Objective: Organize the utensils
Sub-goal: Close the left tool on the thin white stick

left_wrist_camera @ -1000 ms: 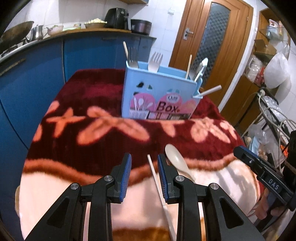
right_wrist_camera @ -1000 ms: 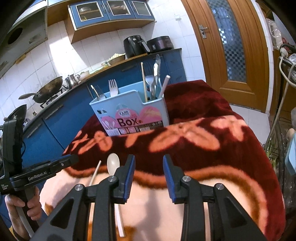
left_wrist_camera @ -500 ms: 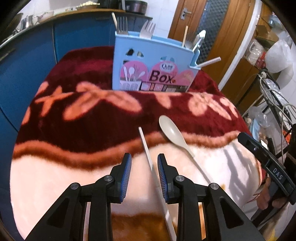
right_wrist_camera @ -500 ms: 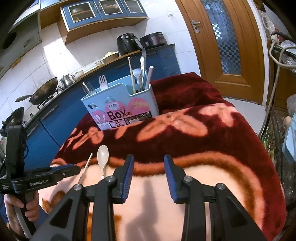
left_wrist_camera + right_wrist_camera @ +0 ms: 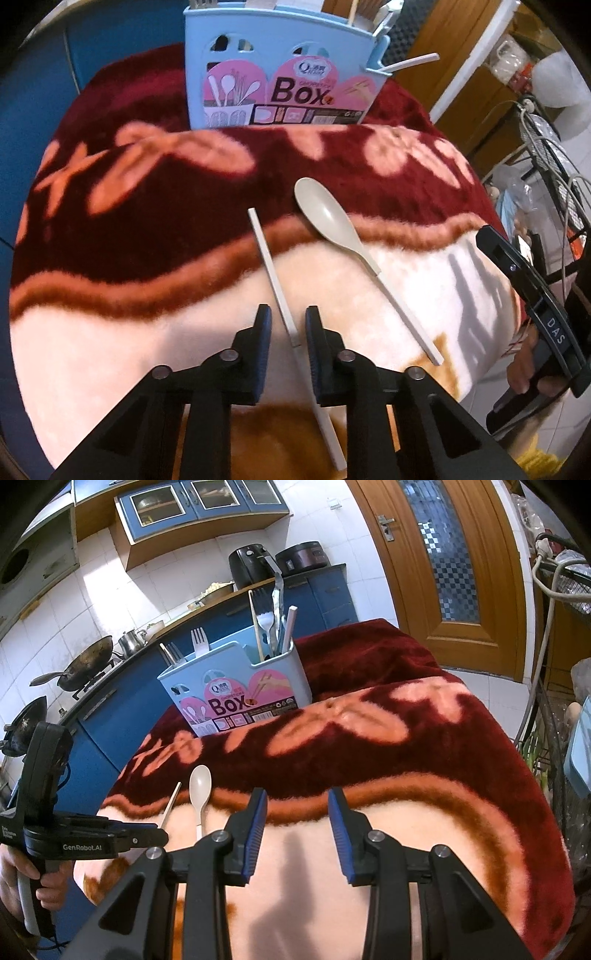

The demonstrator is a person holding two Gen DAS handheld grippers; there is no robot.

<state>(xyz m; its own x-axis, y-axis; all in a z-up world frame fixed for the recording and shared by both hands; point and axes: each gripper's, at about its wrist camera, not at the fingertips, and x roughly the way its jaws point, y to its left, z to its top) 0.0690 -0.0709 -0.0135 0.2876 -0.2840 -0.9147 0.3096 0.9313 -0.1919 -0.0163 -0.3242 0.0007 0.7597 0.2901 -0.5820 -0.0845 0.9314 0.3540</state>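
Lying on the blanket [image 5: 129, 350] are two loose utensils: a white chopstick [image 5: 271, 273] and a beige spoon [image 5: 332, 225] with a long white handle. The left gripper [image 5: 287, 328] points down over the chopstick, and its two blue-padded jaws stand one on each side of the stick. The jaws have just been closing, and the chopstick is between them. A narrow gap shows on the left side of the stick; on the right side the stick is very near the pad, and I cannot tell if it touches. The stick lies flat on the blanket, its far end on the dark red part.

The spoon lies just to the right of the chopstick, apart from it, with its bowl toward the box [image 5: 284, 70] and its handle running toward the near right edge. The light blue box stands upright at the far side of the blanket, with the word "Box" on its label. In the right wrist view, forks [image 5: 199, 640] stand in its left compartment, while tongs [image 5: 277, 602] and sticks stand in the right one.

The right gripper [image 5: 297, 830] hangs above the pale part of the blanket with its jaws apart and nothing between them. A hand [image 5: 22, 871] holds the left gripper's handle at the left edge of that view.
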